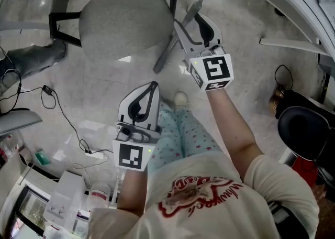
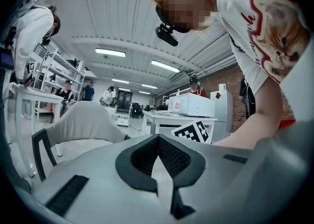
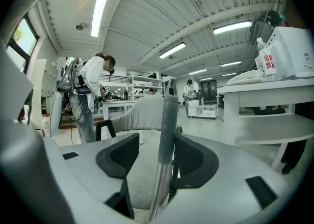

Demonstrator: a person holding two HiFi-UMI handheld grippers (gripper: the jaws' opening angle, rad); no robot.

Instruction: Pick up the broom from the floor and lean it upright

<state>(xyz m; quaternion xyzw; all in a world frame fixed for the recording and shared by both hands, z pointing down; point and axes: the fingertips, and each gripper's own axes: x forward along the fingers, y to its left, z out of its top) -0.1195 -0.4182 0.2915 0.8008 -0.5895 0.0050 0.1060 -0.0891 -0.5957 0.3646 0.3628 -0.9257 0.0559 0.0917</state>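
**A:** How do the jaws of the right gripper (image 3: 157, 137) stand?

**B:** Apart. The slim broom handle (image 3: 167, 120), grey plastic at the top and bright metal below, stands upright between them. It is just beside the pad at three o'clock, with a clear gap to the pad at nine. Nothing presses on it.

**A:** And the left gripper (image 2: 158, 138)?

**B:** Its jaws are together with nothing in them. In the head view it sits at seven o'clock of the right one, well apart from the handle.

**A:** So what keeps the broom up?

**B:** Probably the round, grey fabric-covered chair (image 1: 120, 18) at ten o'clock of the open jaws. The handle slopes from those jaws toward seven o'clock, past the seat's edge, down to the glossy pale floor (image 1: 104, 86). I cannot tell whether it truly touches the chair, and the broom's head is out of sight.

**A:** What are the risks?

**B:** Three, I'd judge. The curved seat is a poor rest, so the handle may roll off sideways. Its foot may skid on the shiny floor. And if the gripper is drawn back crookedly, the three o'clock pad could hook the handle and tip it over, with the left gripper too far away to catch it.
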